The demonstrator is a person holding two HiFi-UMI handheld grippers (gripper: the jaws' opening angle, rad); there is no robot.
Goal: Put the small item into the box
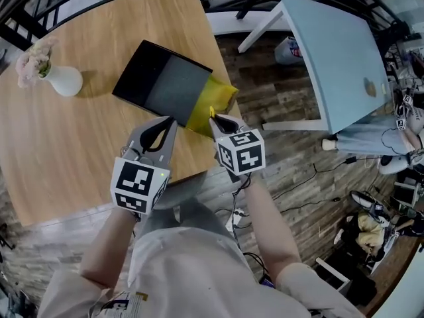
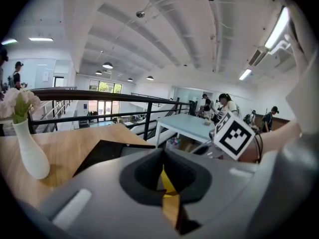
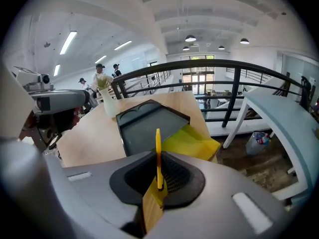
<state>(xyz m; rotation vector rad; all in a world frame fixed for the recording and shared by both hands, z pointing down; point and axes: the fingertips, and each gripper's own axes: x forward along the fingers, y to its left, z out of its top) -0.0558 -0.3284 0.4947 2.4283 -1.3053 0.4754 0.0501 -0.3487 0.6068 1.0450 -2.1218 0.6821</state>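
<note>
A black box (image 1: pixel 162 85) with a grey inside lies flat on the round wooden table (image 1: pixel 73 144), and a yellow part (image 1: pixel 215 101) sticks out from under its right end. My right gripper (image 1: pixel 213 118) hovers just off that yellow end, shut on a small thin yellow item (image 3: pixel 158 153) that stands upright between the jaws. In the right gripper view the box (image 3: pixel 149 126) lies straight ahead. My left gripper (image 1: pixel 165 126) is beside it, near the box's front edge, shut with nothing in it. Its own view shows the box (image 2: pixel 107 153) over the shut left gripper (image 2: pixel 162 173).
A white vase (image 1: pixel 63 80) with pale flowers stands at the table's left. A light blue table (image 1: pixel 331 52) stands to the right, over a wooden floor with cables. A black railing (image 3: pixel 219 66) runs behind the table. People stand far off in the room.
</note>
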